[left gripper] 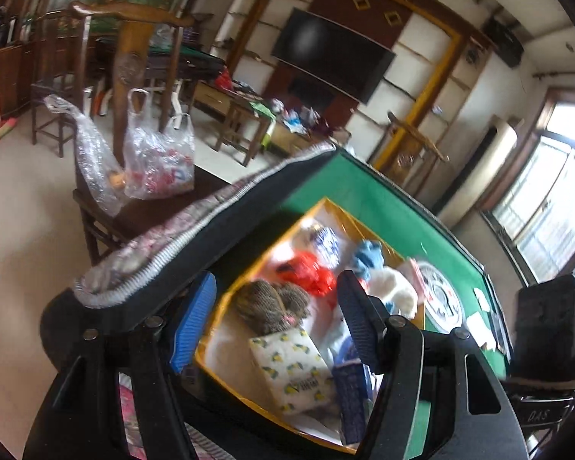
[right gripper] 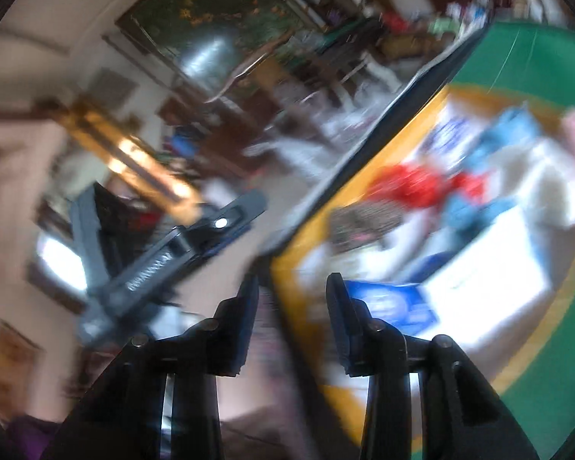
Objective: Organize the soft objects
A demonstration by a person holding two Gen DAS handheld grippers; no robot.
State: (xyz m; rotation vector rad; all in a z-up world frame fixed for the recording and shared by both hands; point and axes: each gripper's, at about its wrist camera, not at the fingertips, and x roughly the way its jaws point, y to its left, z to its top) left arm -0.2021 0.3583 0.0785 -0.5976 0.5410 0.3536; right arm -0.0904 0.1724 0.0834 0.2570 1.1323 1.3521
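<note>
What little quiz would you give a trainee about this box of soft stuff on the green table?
1. True or false: the left gripper is shut on the red plastic bag.
2. Which lies nearest the left camera in the yellow-rimmed box: A) lemon-print tissue pack B) light blue cloth C) red plastic bag?
3. What colour is the table top?

Key: 1 false, its jaws stand apart and hold nothing; 2 A; 3 green.

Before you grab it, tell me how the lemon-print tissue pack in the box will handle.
The lemon-print tissue pack looks like soft plastic-wrapped paper, so it should squash under the fingers and probably weighs little. Its glossy wrap may slip. It lies leaning among other items in the yellow-rimmed box, so lifting it could nudge its neighbours.
</note>
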